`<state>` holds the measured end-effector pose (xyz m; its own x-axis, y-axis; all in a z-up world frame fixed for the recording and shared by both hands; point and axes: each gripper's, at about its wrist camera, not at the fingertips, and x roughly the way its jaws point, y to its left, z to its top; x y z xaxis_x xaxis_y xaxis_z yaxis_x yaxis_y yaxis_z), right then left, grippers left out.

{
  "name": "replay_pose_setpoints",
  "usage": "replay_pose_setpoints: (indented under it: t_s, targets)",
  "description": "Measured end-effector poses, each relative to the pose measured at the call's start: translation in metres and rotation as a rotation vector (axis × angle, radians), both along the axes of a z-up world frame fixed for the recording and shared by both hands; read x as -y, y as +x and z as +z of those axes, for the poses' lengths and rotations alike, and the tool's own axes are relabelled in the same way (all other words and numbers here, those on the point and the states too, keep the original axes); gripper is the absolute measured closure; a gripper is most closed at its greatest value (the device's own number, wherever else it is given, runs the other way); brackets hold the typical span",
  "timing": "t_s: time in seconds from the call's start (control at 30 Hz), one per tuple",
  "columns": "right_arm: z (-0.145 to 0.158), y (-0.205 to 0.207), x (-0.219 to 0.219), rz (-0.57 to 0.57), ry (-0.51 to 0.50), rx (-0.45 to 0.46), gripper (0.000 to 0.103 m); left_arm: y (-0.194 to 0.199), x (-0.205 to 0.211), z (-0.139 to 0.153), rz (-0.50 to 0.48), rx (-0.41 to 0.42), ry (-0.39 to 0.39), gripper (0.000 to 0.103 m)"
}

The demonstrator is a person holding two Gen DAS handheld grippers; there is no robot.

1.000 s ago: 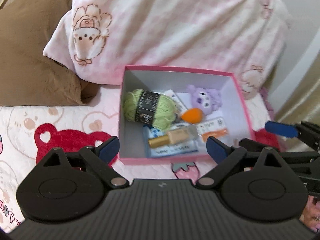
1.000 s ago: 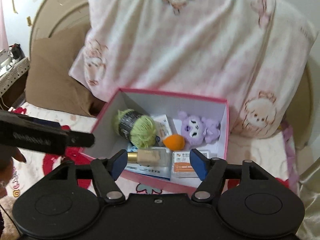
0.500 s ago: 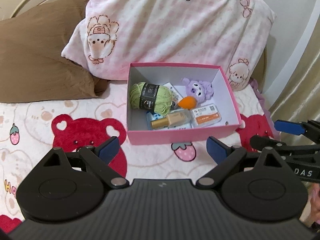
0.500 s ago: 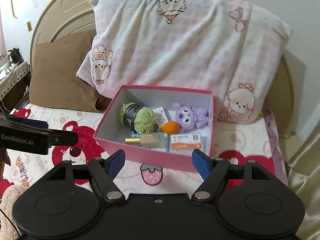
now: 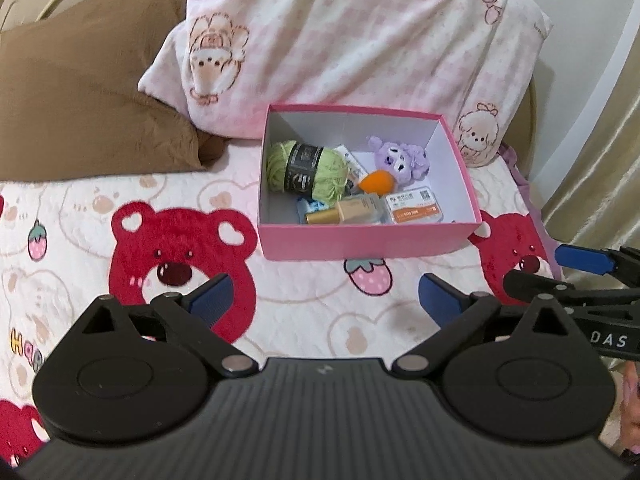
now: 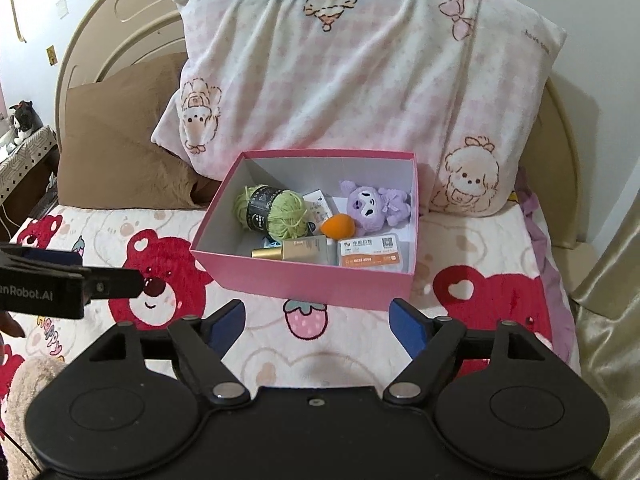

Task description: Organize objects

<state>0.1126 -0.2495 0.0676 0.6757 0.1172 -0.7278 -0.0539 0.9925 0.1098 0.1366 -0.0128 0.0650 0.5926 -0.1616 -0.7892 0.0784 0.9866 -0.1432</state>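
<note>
A pink box [image 5: 360,246] [image 6: 304,280] sits on the bed in front of the pillows. Inside lie a green yarn ball [image 5: 306,170] [image 6: 272,212], a purple plush toy [image 5: 400,158] [image 6: 376,204], an orange sponge [image 5: 376,182] [image 6: 339,226], a gold-capped bottle [image 5: 344,212] [image 6: 298,250] and an orange-and-white card pack [image 5: 416,208] [image 6: 370,254]. My left gripper [image 5: 324,300] hovers over the bedspread short of the box, jaws opening, nothing between them. My right gripper [image 6: 316,324] also hangs short of the box, jaws opening and empty.
A pink-checked pillow [image 6: 360,80] and a brown pillow [image 5: 80,100] lean on the headboard behind the box. The bedspread [image 5: 180,248] has red bear prints. A gold curtain [image 6: 612,320] hangs at the right. A toy cat [image 6: 22,122] sits on a side shelf at far left.
Both grippers have drawn back from the box, which now looks smaller and farther. Their jaws have spread a little wider. The box's contents have not shifted.
</note>
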Motion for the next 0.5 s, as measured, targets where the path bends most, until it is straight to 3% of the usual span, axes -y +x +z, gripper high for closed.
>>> replay_pose_setpoints:
  t_s: [0.5]
  targets:
    - [-0.007,-0.010,-0.013,-0.060,-0.024,-0.052,0.012,-0.019,0.005,-0.003,0.028,-0.017,0.101,0.002]
